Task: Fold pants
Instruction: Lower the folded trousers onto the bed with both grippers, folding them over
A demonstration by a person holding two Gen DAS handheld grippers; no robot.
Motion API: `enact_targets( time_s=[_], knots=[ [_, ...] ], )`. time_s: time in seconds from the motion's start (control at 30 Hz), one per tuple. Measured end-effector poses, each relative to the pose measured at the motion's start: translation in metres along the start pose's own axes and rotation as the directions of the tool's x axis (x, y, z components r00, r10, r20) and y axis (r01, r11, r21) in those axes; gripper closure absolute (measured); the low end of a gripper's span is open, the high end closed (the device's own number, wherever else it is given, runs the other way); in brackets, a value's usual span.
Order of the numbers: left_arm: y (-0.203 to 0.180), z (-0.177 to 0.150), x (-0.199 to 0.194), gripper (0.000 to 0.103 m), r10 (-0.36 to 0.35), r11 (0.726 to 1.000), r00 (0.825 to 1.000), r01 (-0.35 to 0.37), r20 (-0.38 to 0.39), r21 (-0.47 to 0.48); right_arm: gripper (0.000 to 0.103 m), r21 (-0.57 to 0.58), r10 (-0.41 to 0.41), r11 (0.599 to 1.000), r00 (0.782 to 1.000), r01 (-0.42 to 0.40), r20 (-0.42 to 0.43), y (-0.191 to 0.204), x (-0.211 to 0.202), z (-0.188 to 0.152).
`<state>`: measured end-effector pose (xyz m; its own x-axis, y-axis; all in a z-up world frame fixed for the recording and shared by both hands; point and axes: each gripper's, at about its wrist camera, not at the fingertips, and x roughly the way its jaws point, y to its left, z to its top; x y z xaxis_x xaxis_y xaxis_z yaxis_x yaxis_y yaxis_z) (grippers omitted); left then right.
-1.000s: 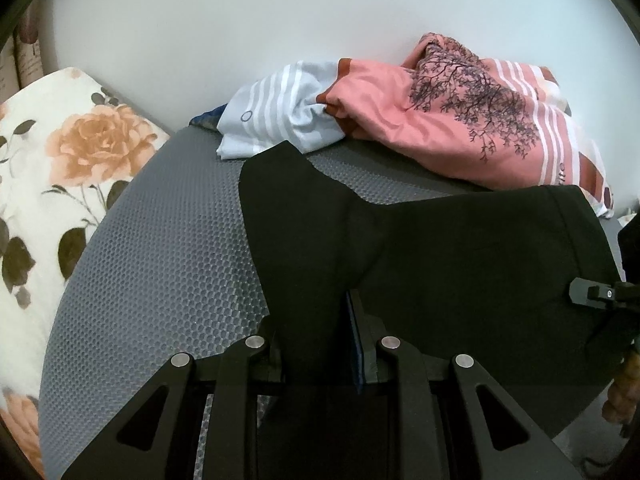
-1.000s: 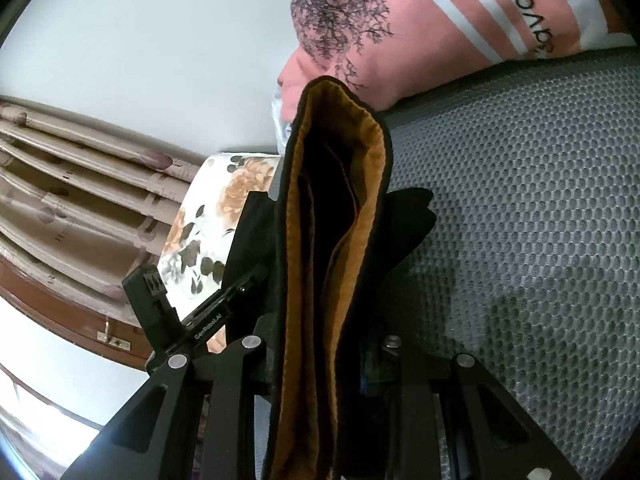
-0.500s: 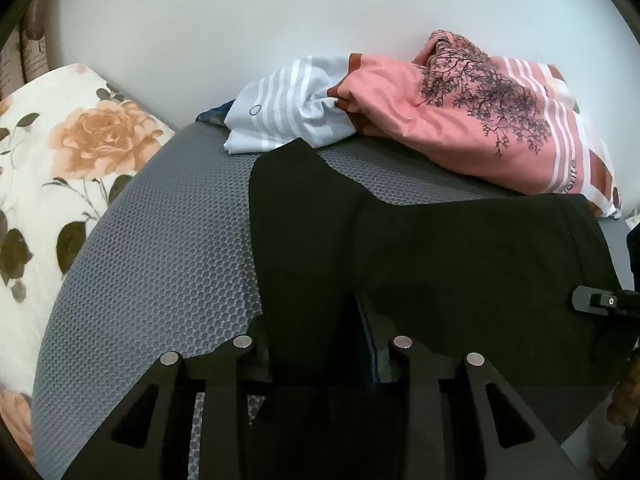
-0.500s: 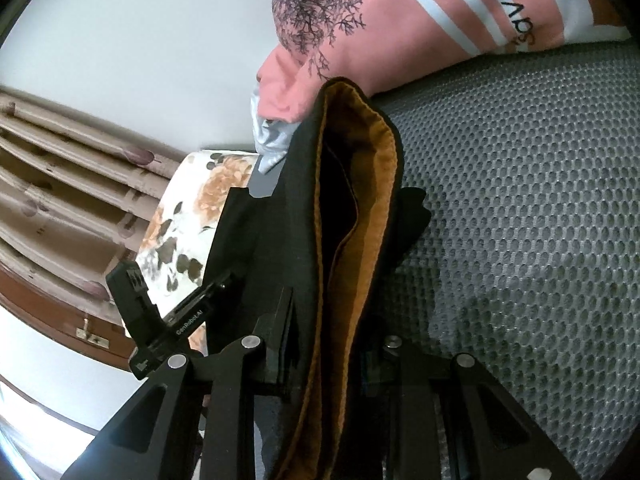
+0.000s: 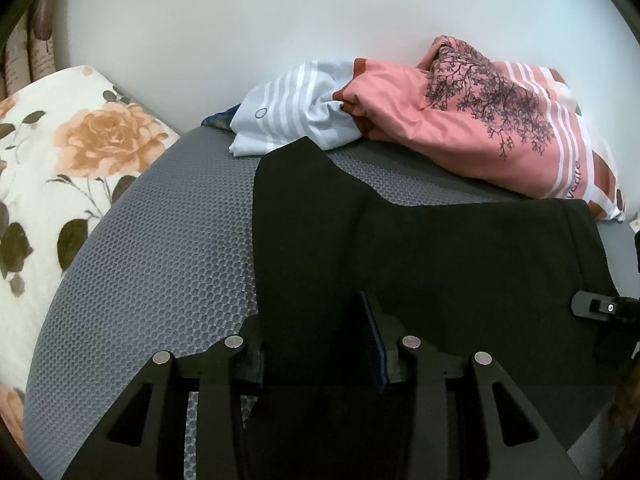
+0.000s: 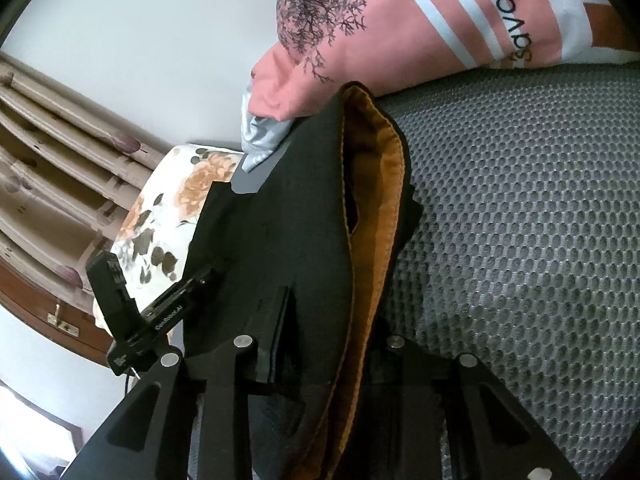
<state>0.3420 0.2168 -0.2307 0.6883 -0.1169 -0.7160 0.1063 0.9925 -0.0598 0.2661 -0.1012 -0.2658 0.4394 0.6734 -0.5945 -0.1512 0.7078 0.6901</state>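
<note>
Black pants are lying mostly flat on the grey mesh mattress, one end reaching toward the pink striped bedding bunched at the wall, so this looks like the lay-down part of a fold. The left gripper has just been opening, its jaws now loose around the cloth, while the right gripper pinches the tan-lined waistband, raised beside that bedding. Next it probably needs that waistband lowered flat and let go; no containers anywhere, just a flowered pillow off to the side.
</note>
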Motion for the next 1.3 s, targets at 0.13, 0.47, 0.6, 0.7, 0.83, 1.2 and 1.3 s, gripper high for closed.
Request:
enact_targets(
  time_s=[0.13,0.47,0.6,0.7,0.83,1.2,1.3],
  knots=[
    [-0.002,-0.001,0.000,0.063,0.009,1.000,1.000,-0.009,0.010,0.005,0.075,-0.017,-0.028,0.999,0.999,0.028,0.016,0.005,0.002,-0.001],
    [0.000,-0.001,-0.001,0.056,0.033,0.999,0.999,-0.033,0.009,-0.002,0.069,-0.064,-0.115,0.991,0.991,0.119,0.065,0.018,0.007,-0.008],
    [0.001,-0.001,-0.001,0.055,0.039,0.999,0.999,-0.039,0.012,-0.002,0.066,-0.100,-0.164,0.980,0.982,0.172,0.089,0.027,0.010,-0.011],
    [0.003,-0.001,-0.001,0.054,0.036,0.999,0.999,-0.036,0.013,-0.010,0.062,-0.148,-0.216,0.962,0.970,0.231,0.108,0.039,0.015,-0.014],
    [0.004,-0.001,-0.001,0.054,0.037,0.999,0.999,-0.037,0.015,-0.017,0.059,-0.195,-0.268,0.937,0.954,0.290,0.131,0.049,0.019,-0.017],
    [0.004,-0.001,-0.001,0.054,0.038,0.999,0.999,-0.037,0.016,-0.018,0.049,-0.241,-0.321,0.905,0.935,0.351,0.153,0.063,0.030,-0.021],
    [0.005,-0.001,-0.002,0.054,0.041,0.999,0.999,-0.041,0.018,-0.019,0.048,-0.245,-0.328,0.901,0.932,0.358,0.157,0.064,0.031,-0.021]
  ],
)
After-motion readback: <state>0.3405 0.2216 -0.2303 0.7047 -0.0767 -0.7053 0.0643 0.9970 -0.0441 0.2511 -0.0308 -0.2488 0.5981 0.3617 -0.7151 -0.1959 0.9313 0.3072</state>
